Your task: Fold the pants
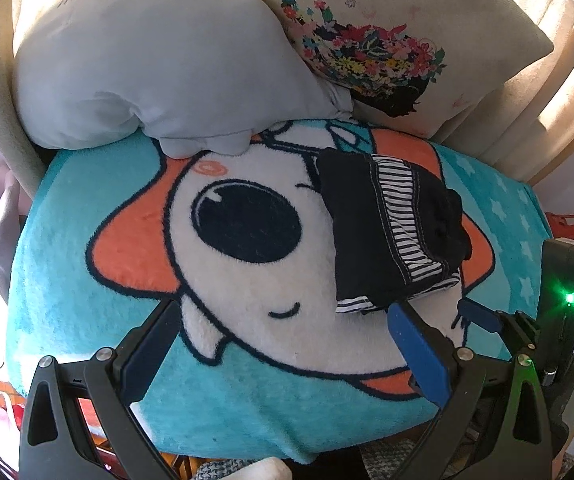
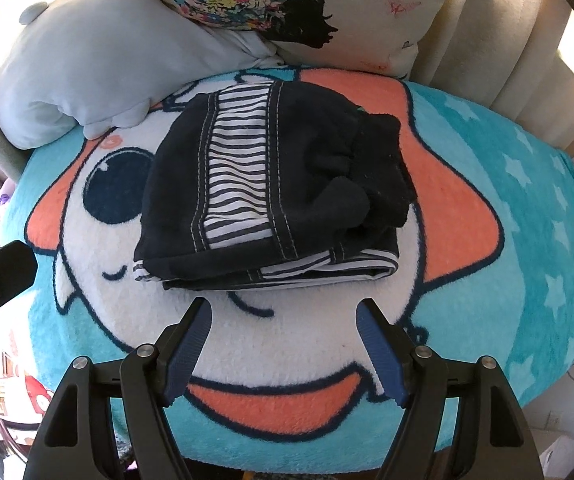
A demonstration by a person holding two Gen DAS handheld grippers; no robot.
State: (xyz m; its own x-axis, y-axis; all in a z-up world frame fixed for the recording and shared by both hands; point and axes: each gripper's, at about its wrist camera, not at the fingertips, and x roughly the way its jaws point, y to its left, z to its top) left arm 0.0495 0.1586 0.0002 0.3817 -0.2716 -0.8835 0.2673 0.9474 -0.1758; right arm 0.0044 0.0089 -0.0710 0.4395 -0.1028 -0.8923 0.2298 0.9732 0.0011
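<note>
Both my jaws stand wide open and empty: left gripper [image 1: 283,344], right gripper [image 2: 285,316]. The pants [image 2: 275,184] lie folded mid-blanket [image 2: 507,208], seemingly done. Nudging the stack's near edge could spill its loose top layer.

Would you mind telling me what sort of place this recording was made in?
Most likely a home living room or bedroom: a fleecy cartoon blanket covers a cushioned seat, a floral cushion and grey plush pillow lean behind, and folded pants lie on top.
</note>
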